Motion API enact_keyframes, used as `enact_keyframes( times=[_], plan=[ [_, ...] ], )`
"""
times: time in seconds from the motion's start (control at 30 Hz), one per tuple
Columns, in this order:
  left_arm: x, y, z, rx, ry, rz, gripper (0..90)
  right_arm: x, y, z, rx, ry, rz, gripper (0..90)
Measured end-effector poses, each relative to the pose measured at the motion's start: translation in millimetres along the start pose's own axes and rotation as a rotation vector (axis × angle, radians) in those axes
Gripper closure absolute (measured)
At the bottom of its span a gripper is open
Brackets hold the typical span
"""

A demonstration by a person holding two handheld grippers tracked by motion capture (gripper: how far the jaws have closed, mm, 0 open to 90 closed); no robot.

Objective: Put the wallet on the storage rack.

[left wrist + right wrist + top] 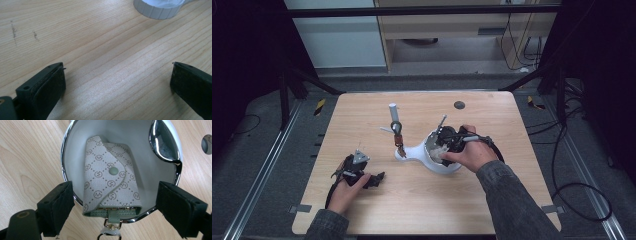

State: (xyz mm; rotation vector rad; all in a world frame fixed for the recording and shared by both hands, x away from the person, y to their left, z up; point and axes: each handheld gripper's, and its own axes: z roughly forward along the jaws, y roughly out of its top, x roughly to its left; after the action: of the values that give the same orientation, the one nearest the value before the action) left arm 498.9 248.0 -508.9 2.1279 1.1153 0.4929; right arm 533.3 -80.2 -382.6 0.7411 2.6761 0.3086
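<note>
A patterned key pouch (110, 177) is seen lying in a white bowl (140, 157) on the pale wooden table (422, 200), straddled untouched by the half-open right gripper (115, 202), while the left gripper (117, 82) is held wide and empty beside dark floor rails (267, 165).

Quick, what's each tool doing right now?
Left tool: open, empty, over the table.
Right tool: open around the pouch in the bowl.

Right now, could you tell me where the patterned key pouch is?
The patterned key pouch lies inside the white bowl, between the open right gripper's jaws, right of centre on the table.
</note>
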Motion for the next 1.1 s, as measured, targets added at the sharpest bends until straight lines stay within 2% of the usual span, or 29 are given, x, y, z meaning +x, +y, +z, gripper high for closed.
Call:
enact_keyframes(
  times=[0.73, 1.1],
  plan=[
    [-0.1, 0.0, 0.0, 0.0, -0.001, -0.001, 0.0, -0.5, -4.4, -6.4, -0.017, -0.004, 0.002, 13.1],
    [-0.1, 0.0, 0.0, 0.0, -0.001, -0.001, 0.0, 1.0, -10.0, -11.6, -0.046, -0.003, 0.015, 8.0]
  ],
)
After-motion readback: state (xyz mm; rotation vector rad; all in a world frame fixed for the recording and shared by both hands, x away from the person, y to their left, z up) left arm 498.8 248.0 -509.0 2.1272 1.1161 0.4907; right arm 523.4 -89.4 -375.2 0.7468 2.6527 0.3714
